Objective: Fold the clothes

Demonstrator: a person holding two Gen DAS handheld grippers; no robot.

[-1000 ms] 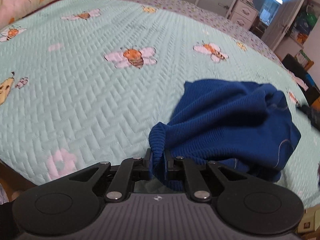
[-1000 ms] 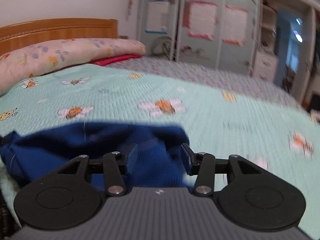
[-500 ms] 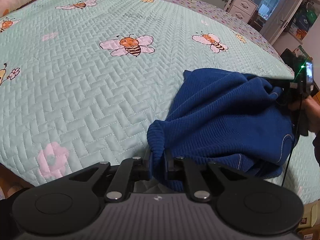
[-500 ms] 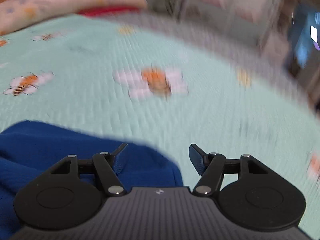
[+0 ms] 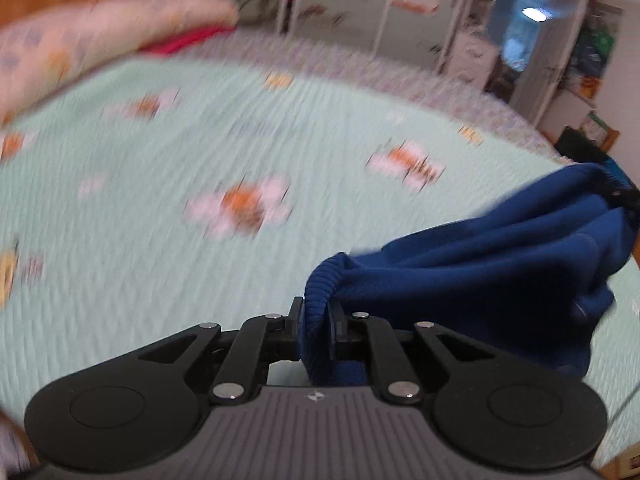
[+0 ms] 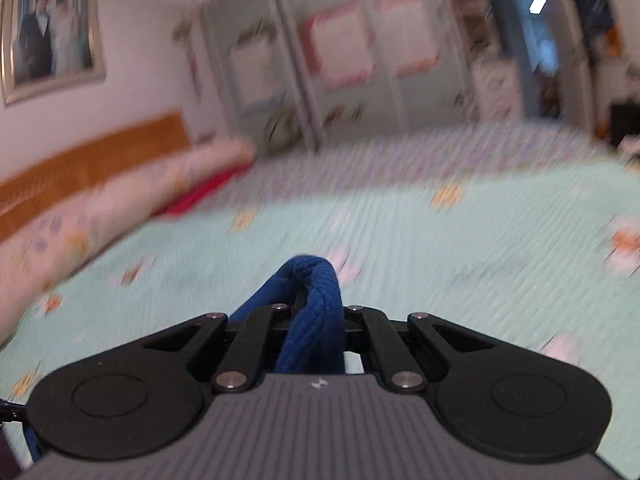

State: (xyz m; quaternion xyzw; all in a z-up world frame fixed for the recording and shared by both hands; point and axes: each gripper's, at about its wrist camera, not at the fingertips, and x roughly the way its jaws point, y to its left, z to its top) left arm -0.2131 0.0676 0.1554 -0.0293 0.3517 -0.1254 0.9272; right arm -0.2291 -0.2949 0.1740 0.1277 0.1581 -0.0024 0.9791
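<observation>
1. Two tools grip one blue knitted garment (image 5: 472, 280) above a bed; both views are blurred.
2. Left tool (image 5: 316, 320): its jaws are pressed together on a ribbed edge of the garment; the cloth bulges up over the jaws and stretches away to the right, bunched in folds, toward a dark shape at the frame edge that is too blurred to identify.
3. Right tool (image 6: 316, 316): its jaws are clamped on a thick ribbed roll of the same garment (image 6: 312, 300), which arches up between them and drops away to the left.
4. Mint-green quilt (image 5: 160, 260), printed with bees and flowers, covers the bed beneath the garment; whether the cloth touches it I cannot tell.
5. Far off lie a floral pillow (image 6: 80, 232) against a wooden headboard (image 6: 92, 168), a framed picture (image 6: 48, 36) on the wall, and pale wardrobe doors (image 6: 340, 60).
</observation>
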